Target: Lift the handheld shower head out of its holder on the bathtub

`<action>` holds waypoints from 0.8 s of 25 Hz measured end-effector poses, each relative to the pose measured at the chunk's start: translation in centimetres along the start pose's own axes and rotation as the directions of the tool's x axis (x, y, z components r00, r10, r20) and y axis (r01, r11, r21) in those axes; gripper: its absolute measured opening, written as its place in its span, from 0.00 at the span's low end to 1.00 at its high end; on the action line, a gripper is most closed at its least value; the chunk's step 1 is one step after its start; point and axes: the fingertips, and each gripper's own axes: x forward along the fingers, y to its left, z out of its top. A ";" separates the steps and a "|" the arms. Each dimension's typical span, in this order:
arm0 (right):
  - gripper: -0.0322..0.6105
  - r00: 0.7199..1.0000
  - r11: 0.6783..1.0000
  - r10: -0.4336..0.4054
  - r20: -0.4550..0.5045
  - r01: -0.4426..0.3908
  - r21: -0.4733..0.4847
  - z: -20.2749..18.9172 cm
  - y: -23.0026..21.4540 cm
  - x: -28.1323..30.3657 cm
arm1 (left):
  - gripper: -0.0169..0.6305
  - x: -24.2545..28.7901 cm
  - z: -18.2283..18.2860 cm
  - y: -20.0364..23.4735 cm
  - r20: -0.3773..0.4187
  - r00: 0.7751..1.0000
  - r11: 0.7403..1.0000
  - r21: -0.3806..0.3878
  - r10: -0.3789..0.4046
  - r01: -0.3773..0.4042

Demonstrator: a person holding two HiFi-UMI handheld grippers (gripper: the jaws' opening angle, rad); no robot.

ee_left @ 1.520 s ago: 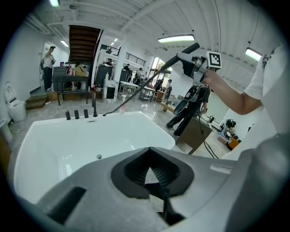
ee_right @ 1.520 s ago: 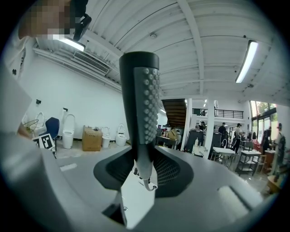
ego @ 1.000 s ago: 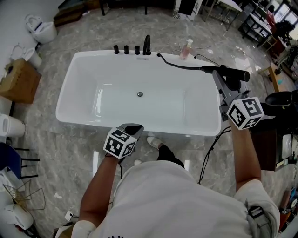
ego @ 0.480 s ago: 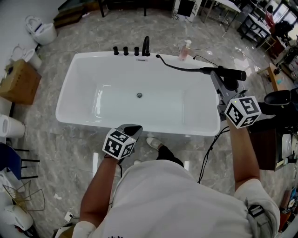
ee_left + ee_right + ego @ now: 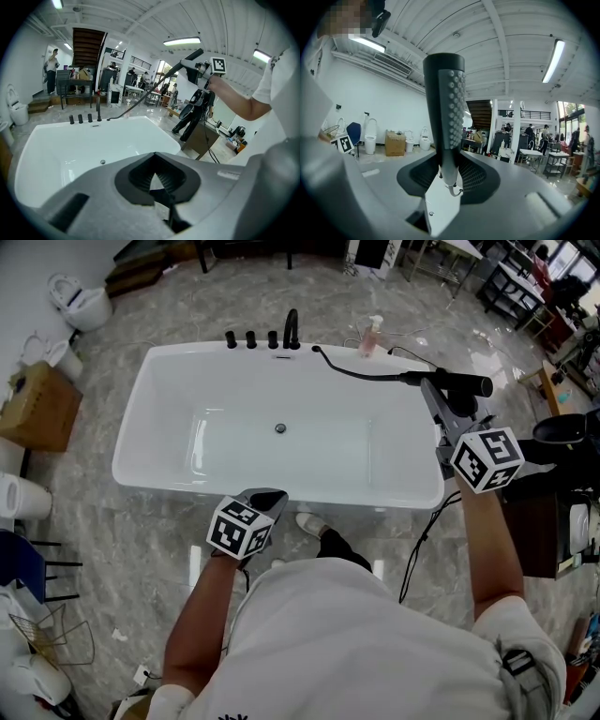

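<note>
Seen from above, a person stands at the near side of a white freestanding bathtub [image 5: 187,351] on a grey marble floor, a two-jaw gripper in each hand.

The right gripper [image 5: 448,395] is clamped on the black handheld shower head [image 5: 461,383]. The shower head is out of its holder and held in the air past the tub's right end, near the far right corner, lying roughly level. In the right gripper view it stands upright between the jaws, its nubbed spray face turned to the right. Its black hose [image 5: 361,373] trails back from the handle to the tub's far rim, just right of the black faucet [image 5: 292,329].

Three black knobs [image 5: 251,338] sit in a row on that far rim, left of the faucet. A pink pump bottle [image 5: 373,337] stands on the floor behind the tub, near the hose.

The left gripper [image 5: 265,501] hangs over the tub's near rim, angled downward. Its jaws are closed together with nothing between them.

A cardboard box [image 5: 37,404] sits on the floor to the tub's left.
</note>
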 end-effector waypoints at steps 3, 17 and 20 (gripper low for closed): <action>0.28 1.000 1.000 0.002 -0.004 -0.002 0.000 -0.2 0.1 0.1 | 0.04 0.0 -0.1 0.0 -0.001 1.000 1.000 -0.001 -0.003 0.003; 0.28 1.000 1.000 0.009 -0.009 -0.009 -0.006 0.0 0.2 0.2 | 0.04 0.6 0.3 0.1 -0.002 1.000 1.000 0.002 -0.020 0.020; 0.28 1.000 1.000 0.008 -0.010 -0.008 -0.006 0.0 0.0 0.1 | 0.04 0.9 0.3 0.0 -0.005 1.000 1.000 0.001 -0.027 0.027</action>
